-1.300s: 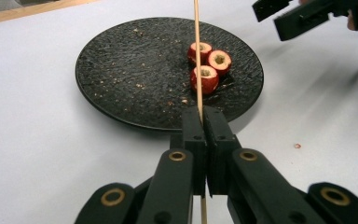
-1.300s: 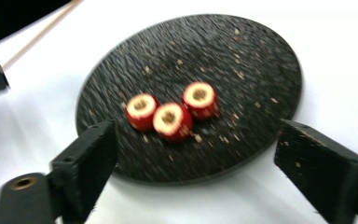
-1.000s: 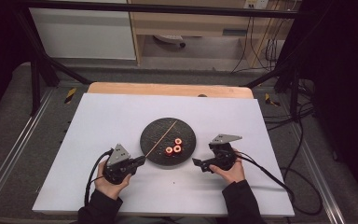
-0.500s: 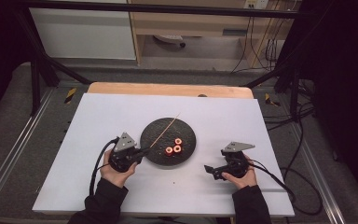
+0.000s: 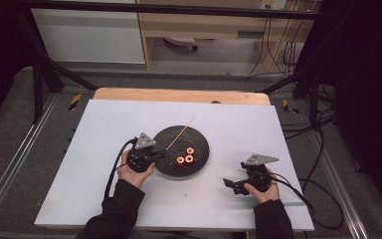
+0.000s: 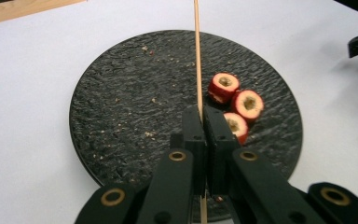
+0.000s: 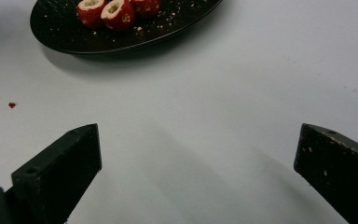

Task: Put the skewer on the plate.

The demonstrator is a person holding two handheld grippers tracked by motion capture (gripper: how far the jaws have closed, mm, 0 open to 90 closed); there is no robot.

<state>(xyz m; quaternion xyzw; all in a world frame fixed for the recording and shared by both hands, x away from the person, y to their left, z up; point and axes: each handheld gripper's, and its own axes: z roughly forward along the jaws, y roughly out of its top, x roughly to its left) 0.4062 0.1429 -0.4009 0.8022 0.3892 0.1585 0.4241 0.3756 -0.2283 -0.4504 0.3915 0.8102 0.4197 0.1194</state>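
Drifted apart since the earlier frames: left claw (image 5: pixel 155 155) moved up to the near-left rim of the black plate (image 5: pixel 201 137), right claw (image 5: pixel 230 184) pulled back from that plate toward the near right of the table (image 5: pixel 104 124). Clamped tight on the wooden skewer (image 6: pixel 197 56) now, left claw level with the stick running across the plate beside three red stuffed pieces (image 6: pixel 235 103) (likely readying to spear them). Spread wide and holding nothing, right claw low over bare table, well apart from the plate.
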